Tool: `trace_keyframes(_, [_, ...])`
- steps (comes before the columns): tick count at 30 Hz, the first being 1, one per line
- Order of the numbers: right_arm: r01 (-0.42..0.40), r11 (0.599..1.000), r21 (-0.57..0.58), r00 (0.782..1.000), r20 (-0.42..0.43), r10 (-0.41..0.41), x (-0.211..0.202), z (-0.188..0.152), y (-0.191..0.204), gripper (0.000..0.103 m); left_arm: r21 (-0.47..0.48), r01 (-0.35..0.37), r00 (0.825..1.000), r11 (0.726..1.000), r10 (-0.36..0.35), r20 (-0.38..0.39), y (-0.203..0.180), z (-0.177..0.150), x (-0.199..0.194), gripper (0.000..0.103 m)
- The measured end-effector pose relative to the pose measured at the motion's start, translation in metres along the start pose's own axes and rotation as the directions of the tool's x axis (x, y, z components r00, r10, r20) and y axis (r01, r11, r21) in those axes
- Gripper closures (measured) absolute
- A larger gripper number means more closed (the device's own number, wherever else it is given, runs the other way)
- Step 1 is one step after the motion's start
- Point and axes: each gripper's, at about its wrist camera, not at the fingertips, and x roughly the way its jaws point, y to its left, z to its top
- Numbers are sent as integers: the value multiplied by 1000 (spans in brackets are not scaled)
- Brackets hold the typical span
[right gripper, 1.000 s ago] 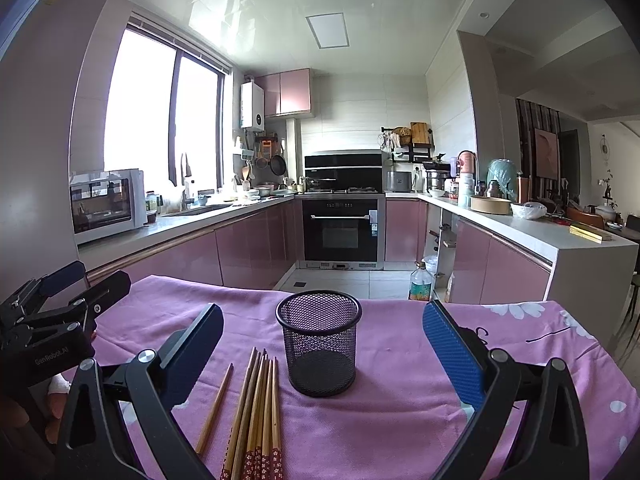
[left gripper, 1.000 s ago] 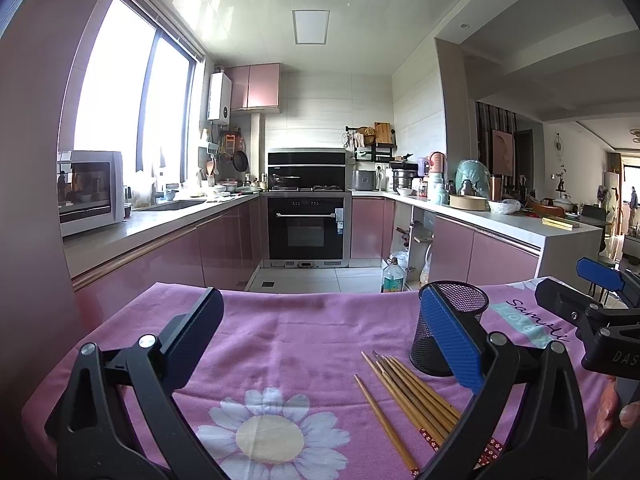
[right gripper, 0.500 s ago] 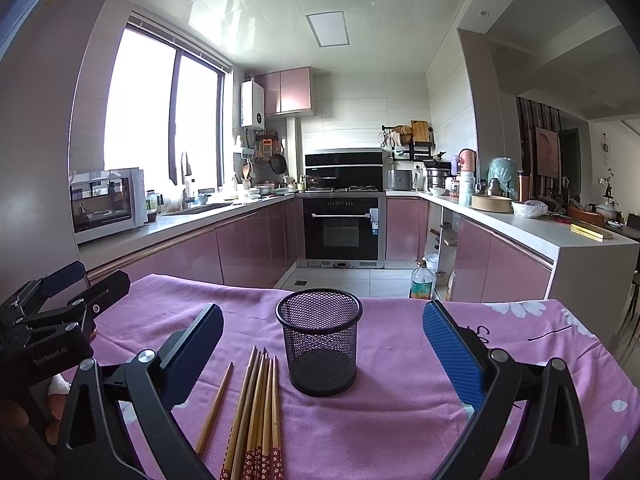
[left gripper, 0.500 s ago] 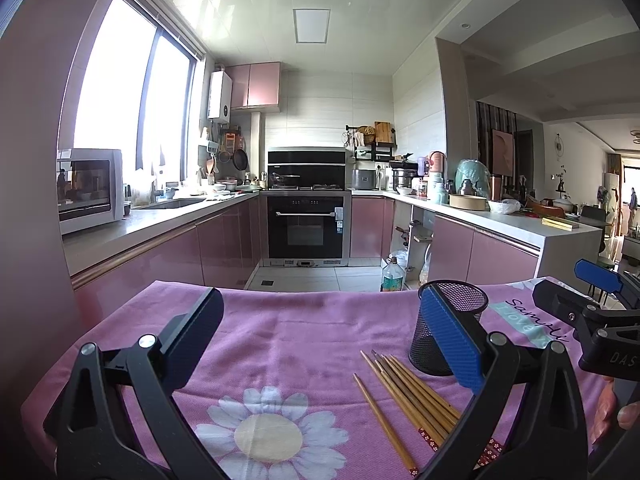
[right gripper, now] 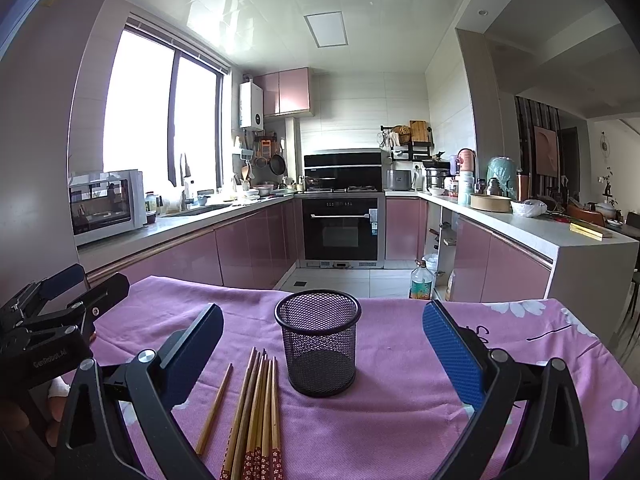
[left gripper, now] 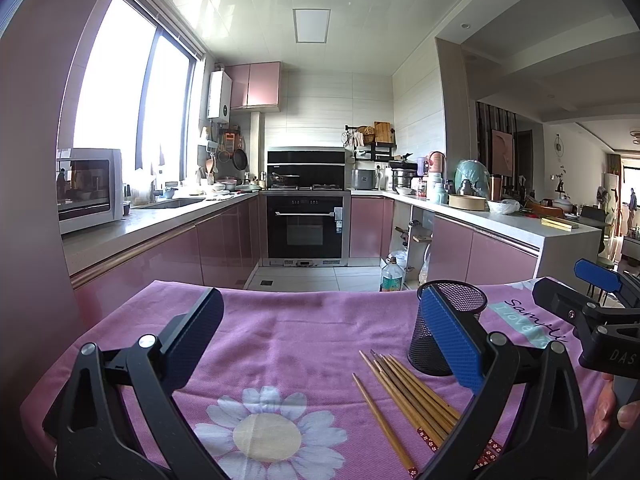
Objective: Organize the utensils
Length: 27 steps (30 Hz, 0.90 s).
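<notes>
Your left gripper (left gripper: 320, 336) and right gripper (right gripper: 322, 350) gape wide, empty. Slender wooden chopsticks (right gripper: 256, 412) lie bundled beside the upright cylindrical black mesh holder (right gripper: 319, 348) on the woven pink floral tablecloth (right gripper: 400, 420); glossy pink kitchen cabinets (right gripper: 248, 248) behind.

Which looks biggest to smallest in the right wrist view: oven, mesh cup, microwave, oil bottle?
1. Oven
2. Mesh cup, though nearness to the camera inflates it
3. Microwave, looking close in size to the cup
4. Oil bottle

The left gripper (left gripper: 322, 336) has tipped up slightly (barely), lowering the tablecloth (left gripper: 280, 328) in view.
</notes>
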Motion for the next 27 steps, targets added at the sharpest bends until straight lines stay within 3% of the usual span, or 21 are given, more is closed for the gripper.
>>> trace_keyframes(27, [-4,1000,3,1000,-2,4,0,0,-1,6,0,0,1000,1000,0,0,0,0,0,6])
